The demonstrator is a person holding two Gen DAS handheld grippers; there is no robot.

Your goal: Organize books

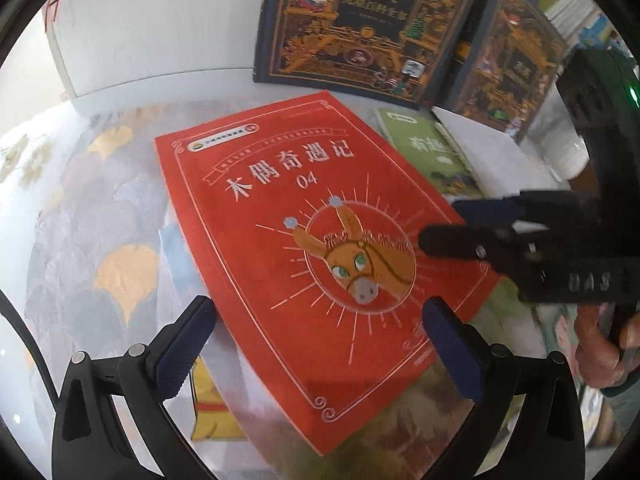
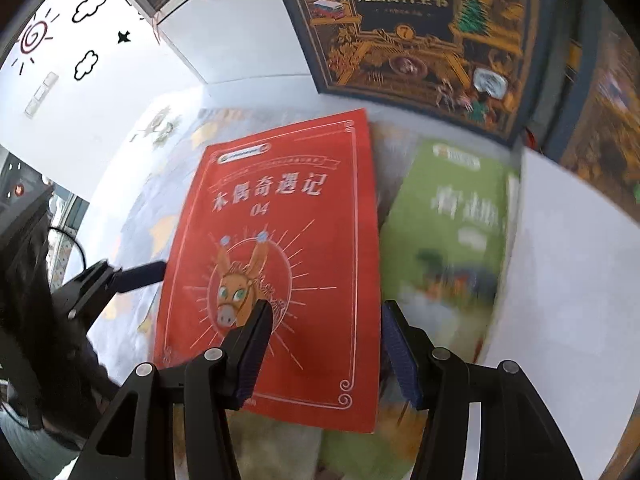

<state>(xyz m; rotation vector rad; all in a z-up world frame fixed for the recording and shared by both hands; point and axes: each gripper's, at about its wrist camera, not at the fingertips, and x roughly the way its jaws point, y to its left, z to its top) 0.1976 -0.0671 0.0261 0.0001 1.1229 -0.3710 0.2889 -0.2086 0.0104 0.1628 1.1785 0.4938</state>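
On the bench (image 1: 92, 208), the red book (image 1: 304, 240) lies flat before the upright dark books (image 1: 360, 24). Both claws, left (image 1: 320, 344) and right (image 2: 324, 352), hang unclenched over its near edge, seemingly readying a lift.

- The red book (image 1: 304, 240) has a plain red cover with a thin pale line border, curled corner ornaments, white title characters and an orange-brown donkey head with green eyes inside a ring of rays
- The green book (image 2: 448, 232) is leaf green with pale lettering
- The dark encyclopedia volume (image 1: 360, 24) is navy-black, covered in gold-orange drawings, with a small red and white bus
- The tablecloth (image 1: 100, 220) is pale grey-white with yellow-gold fan-leaf shapes
- The wall (image 2: 92, 80) is white, with a red spiral sun, black outlined clouds and a black star
- Both grippers' fingers (image 1: 180, 344) are black, with dark blue ridged pads
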